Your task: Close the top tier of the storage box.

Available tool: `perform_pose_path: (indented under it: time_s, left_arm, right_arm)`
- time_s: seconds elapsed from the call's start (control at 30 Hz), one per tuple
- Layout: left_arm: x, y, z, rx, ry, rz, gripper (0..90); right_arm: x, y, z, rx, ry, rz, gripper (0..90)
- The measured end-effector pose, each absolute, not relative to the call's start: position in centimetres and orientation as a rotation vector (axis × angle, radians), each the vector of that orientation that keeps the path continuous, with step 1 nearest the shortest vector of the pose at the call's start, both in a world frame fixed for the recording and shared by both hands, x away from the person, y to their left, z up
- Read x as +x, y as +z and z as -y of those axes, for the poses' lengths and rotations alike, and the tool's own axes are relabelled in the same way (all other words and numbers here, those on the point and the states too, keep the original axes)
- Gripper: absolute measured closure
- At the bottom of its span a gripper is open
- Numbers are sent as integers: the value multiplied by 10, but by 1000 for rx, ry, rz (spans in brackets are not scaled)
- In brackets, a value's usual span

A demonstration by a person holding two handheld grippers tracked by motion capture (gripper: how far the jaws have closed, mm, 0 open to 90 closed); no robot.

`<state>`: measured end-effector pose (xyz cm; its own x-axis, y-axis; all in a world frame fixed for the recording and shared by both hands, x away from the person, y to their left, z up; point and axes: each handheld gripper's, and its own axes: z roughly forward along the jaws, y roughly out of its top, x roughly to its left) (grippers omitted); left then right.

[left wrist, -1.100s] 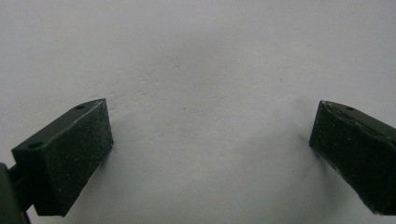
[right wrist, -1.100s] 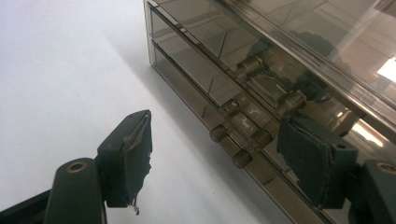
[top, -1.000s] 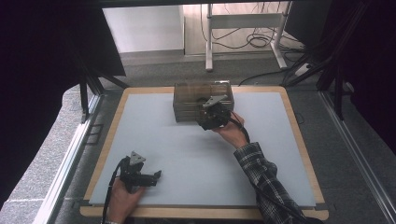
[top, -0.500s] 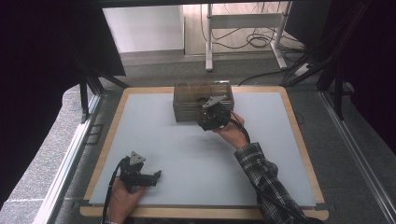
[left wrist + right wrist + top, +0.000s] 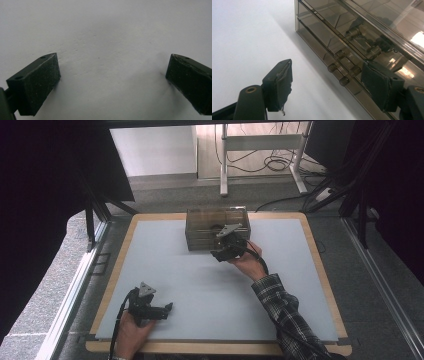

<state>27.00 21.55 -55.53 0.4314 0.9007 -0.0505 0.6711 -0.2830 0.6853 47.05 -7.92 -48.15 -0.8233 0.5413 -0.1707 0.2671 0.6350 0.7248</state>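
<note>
A smoky see-through drawer box stands at the far middle of the pale mat. My right gripper is at the box's front face, right of centre, held by a hand in a plaid sleeve. In the right gripper view its jaws are open, and the clear handle of a lower drawer on the box lies just ahead of the gap, untouched by either pad. My left gripper rests on the mat at the near left, pointing right. Its jaws stand wide open over bare mat.
A wooden border frames the mat. A metal rail runs along the left side. Beyond the table are white stand legs and cables on the floor. Dark curtains hang at both sides.
</note>
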Motion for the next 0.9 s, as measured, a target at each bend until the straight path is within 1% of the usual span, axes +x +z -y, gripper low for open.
perform_pose_path:
  time_s: [0.47, 0.9]
  left_arm:
    - [270, -555, -216, 2048, 464, -1319, 0]
    - [270, -555, -216, 2048, 464, -1319, 0]
  right_arm:
    - [462, -478, 77, 612, 1024, -2499, 226]
    - [455, -477, 77, 612, 1036, -2501, 153]
